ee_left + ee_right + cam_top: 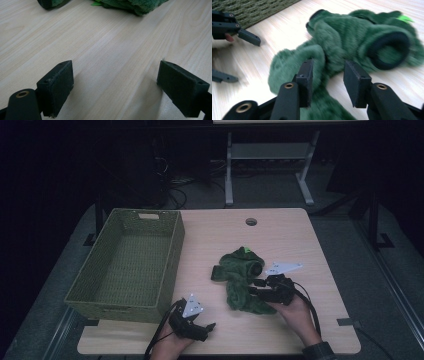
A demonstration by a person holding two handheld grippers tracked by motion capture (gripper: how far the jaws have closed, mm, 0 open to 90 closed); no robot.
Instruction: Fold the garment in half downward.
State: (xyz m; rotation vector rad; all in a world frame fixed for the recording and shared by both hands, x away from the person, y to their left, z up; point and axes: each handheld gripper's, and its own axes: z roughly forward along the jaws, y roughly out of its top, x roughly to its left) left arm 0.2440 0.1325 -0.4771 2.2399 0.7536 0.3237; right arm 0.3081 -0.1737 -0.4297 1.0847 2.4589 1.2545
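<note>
A dark green fuzzy garment (pixel 240 280) lies crumpled on the wooden table (pixel 285 235), right of centre, with a dark-rimmed opening and a small bright green tag. My right gripper (pixel 253 287) is at its right side, pointing left into the fabric. In the right gripper view its jaws (pixel 330 80) stand apart around a fold of the garment (pixel 352 42), with a gap showing between the pads. My left gripper (pixel 207 331) rests near the front edge, open wide over bare wood (pixel 115 85). The garment's near edge (pixel 130 5) lies ahead of it.
A large green woven basket (pixel 172 255) stands on the table's left half; its inside looks bare. A round cable hole (pixel 251 221) is near the far edge. Beyond the table is a dark floor with cables and a white desk frame (pixel 229 170).
</note>
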